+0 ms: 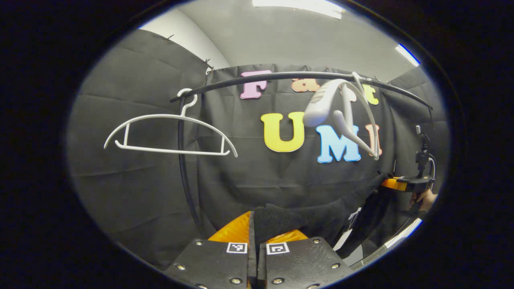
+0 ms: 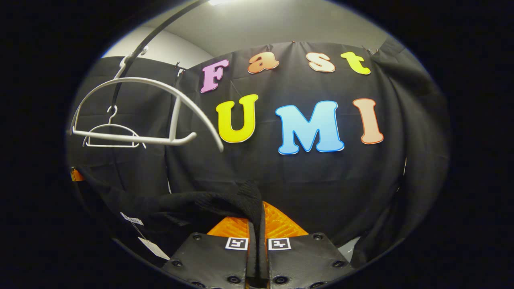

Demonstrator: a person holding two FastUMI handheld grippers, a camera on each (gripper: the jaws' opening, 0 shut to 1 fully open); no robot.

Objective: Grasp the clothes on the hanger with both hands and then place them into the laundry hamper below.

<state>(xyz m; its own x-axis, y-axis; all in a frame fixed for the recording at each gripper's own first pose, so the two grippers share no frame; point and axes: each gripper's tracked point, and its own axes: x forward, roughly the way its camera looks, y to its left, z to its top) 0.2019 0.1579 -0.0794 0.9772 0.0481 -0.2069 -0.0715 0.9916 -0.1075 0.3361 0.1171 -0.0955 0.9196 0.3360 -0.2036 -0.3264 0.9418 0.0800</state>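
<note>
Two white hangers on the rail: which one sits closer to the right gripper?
The twisted hanger, which looms large in the right gripper view. The other hanger hangs flat-on by the rail's far end, small behind it.

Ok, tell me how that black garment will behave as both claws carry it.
The black garment is probably floppy: it sags between the left claw and right claw. It seems light, as the pinches at its edges hold it. Its hanging paper tag may swing or snag.
</note>
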